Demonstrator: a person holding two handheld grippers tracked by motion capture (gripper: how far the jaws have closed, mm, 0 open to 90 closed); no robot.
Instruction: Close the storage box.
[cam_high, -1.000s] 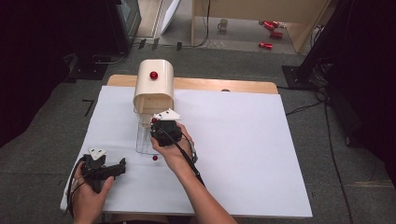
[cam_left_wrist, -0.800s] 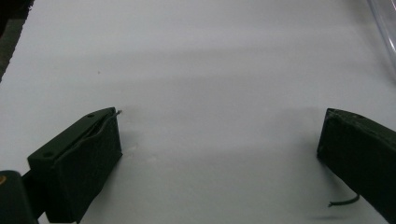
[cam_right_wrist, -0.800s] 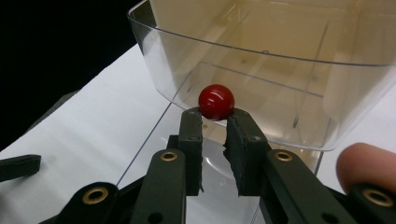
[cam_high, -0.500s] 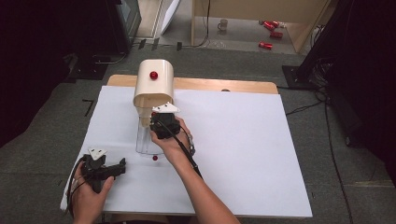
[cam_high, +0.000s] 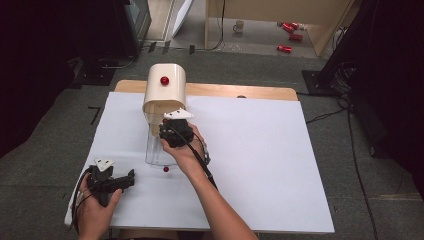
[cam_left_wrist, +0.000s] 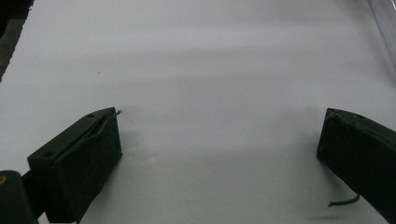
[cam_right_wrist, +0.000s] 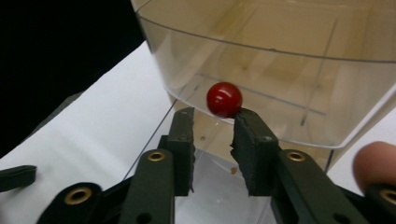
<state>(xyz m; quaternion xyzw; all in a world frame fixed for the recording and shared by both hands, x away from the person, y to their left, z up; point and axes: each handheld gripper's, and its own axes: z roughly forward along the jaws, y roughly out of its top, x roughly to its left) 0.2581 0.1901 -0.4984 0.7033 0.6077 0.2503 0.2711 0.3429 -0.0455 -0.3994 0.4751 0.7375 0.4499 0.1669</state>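
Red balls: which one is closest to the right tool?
The red ball just beyond the right tool, in front of the clear container. The other ball lies loose on the white table; the red knob sits on the cream dispenser.

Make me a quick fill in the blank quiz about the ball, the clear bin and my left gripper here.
1. The ball at the clear bin is ___ in colour.
2. The left gripper has its jaws ___, with nothing between them.
3. A second ball lies on the ___ sheet, beside the bin.

Missing words: red; open; white
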